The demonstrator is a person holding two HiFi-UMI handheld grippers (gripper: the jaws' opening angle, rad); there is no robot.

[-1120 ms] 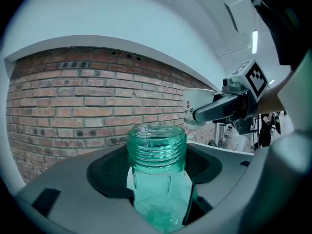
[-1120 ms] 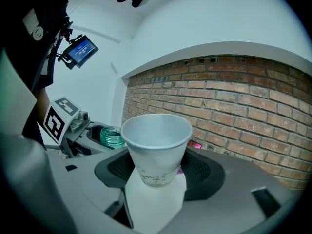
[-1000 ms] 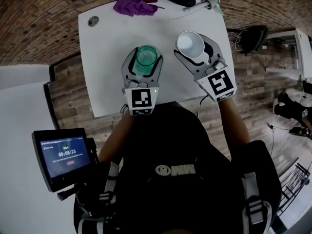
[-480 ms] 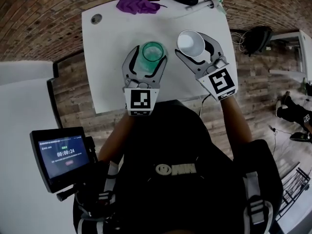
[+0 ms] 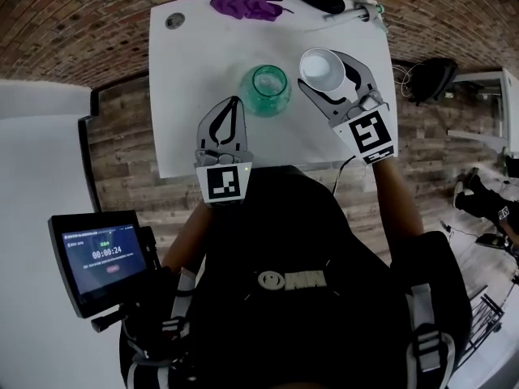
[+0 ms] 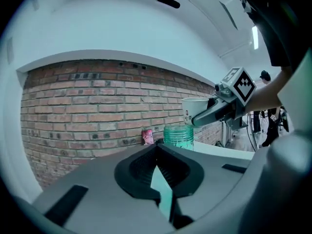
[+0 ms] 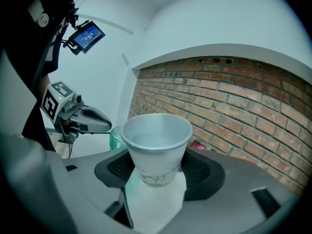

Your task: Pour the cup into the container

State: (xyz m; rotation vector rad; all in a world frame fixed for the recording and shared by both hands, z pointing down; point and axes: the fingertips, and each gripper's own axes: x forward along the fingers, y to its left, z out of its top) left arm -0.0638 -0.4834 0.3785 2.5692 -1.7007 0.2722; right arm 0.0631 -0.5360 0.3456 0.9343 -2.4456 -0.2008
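So my left tongs (image 5: 235, 102) have just snapped shut with nothing between the jaws; in the left gripper view they (image 6: 157, 146) meet tip to tip. They point at the container (image 5: 266, 89) but sit a bit short of it, not touching, over the near part of the table (image 5: 186, 63).

The container is a green see-through jar with an open top, standing upright on the white table about mid-way across.

My right tongs (image 5: 323, 61) are clamped on the cup (image 5: 322, 69), a white paper one, held upright by its lower half. The right gripper view shows the pads pressed on both sides of it (image 7: 156, 140), jaws well apart. It sits just right of the container, and from the left tongs' camera it rides higher than the jar's rim (image 6: 178, 128).

At the far edge there's a purple cloth (image 5: 245, 5).
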